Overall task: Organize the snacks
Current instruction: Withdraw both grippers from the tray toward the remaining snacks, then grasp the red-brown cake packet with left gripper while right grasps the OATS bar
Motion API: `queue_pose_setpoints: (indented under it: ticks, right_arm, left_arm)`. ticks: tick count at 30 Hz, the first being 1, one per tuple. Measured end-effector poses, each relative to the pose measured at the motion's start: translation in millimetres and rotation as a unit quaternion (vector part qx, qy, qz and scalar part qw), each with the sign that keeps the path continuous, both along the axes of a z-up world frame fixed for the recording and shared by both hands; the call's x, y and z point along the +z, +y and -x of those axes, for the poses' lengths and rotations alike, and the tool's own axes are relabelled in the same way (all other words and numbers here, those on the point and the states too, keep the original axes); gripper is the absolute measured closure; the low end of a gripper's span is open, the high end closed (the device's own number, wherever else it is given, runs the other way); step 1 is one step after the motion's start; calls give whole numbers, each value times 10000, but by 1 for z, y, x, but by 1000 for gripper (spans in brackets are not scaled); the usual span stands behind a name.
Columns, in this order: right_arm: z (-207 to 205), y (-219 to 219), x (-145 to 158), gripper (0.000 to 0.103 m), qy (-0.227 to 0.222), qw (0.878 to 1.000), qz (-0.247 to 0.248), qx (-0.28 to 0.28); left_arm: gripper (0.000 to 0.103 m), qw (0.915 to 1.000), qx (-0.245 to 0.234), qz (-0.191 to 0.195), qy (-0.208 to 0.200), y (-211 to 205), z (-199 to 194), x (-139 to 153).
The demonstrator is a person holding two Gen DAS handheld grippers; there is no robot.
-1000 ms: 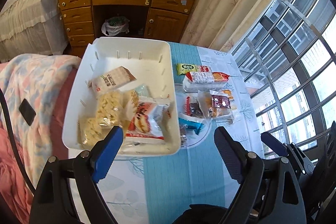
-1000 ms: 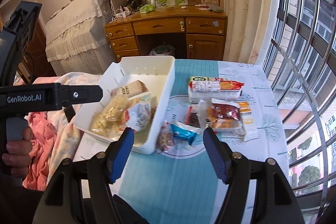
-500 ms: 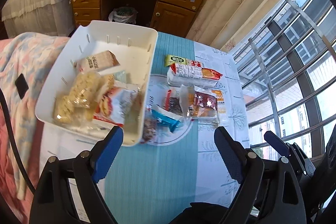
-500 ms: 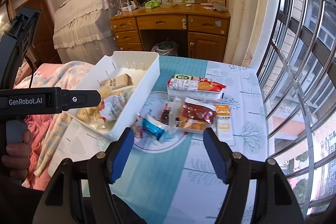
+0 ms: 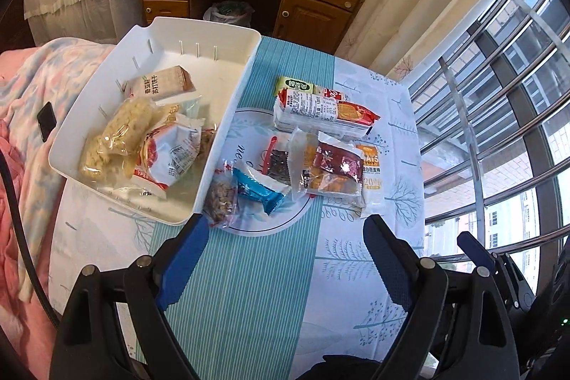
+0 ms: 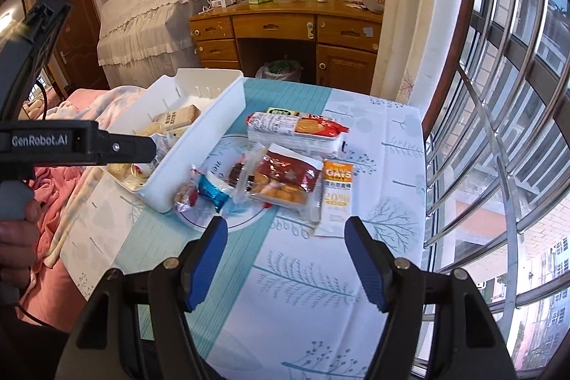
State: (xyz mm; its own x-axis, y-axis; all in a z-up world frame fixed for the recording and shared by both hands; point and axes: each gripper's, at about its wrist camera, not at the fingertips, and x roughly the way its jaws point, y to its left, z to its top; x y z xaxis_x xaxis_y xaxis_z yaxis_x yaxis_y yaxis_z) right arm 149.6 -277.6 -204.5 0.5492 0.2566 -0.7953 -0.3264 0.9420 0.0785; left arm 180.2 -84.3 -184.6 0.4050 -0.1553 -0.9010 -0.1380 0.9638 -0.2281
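Observation:
A white bin [image 5: 228,38] [image 6: 217,109] on the table's left side holds several snack packs, among them a cracker box [image 5: 160,85] and a red-and-white bag [image 5: 171,155]. Right of it lie loose snacks: a nut pouch [image 5: 221,198], a blue bar [image 5: 260,189] [image 6: 212,191], a dark red pastry bag [image 5: 331,170] [image 6: 285,177], an oats sachet [image 5: 372,178] [image 6: 336,196] and a long biscuit pack [image 5: 320,113] [image 6: 295,129]. My left gripper [image 5: 285,230] hangs open above the near side of the pile, empty. My right gripper [image 6: 285,230] is open and empty too, short of the pastry bag.
The table wears a teal-striped and white leaf-print cloth [image 6: 306,280]. A pink and blue blanket [image 5: 25,88] lies left of the bin. A wooden desk [image 6: 285,27] stands behind the table, window bars [image 6: 498,130] run along the right. A hand [image 6: 14,230] holds the left gripper's handle.
Both views have shifted right across the table: the bin slid toward the left of each view and the loose snacks now sit ahead of the fingers. Neither gripper's jaws changed.

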Motion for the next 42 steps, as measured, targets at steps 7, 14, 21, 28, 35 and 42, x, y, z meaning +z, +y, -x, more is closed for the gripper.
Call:
queue_pose_setpoints:
  ticks: [7, 14, 21, 28, 35, 42]
  right_arm:
    - [-5, -14, -5, 34, -79, 9999, 0, -70]
    - [-15, -21, -15, 34, -90, 9998, 143, -142]
    - [-33, -26, -30, 34, 37, 9995, 177, -265]
    - [-57, -29, -58, 34, 259, 9988, 216, -342]
    - [-77, -26, -99, 34, 475, 9982, 249, -255]
    - [-87, -26, -128, 34, 657, 9974, 144, -274]
  left_arm:
    - [15, 9998, -94, -162, 100, -17, -15, 5]
    - [15, 9993, -218, -220, 197, -31, -39, 3]
    - [15, 9975, -511, -203, 440, -48, -69, -13]
    - [15, 9922, -1004, -241, 704, -73, -105, -46]
    - [15, 9795, -1777, -693, 651, -102, -133, -82]
    - [15, 9630, -2349, -1092, 742, -126, -148, -115]
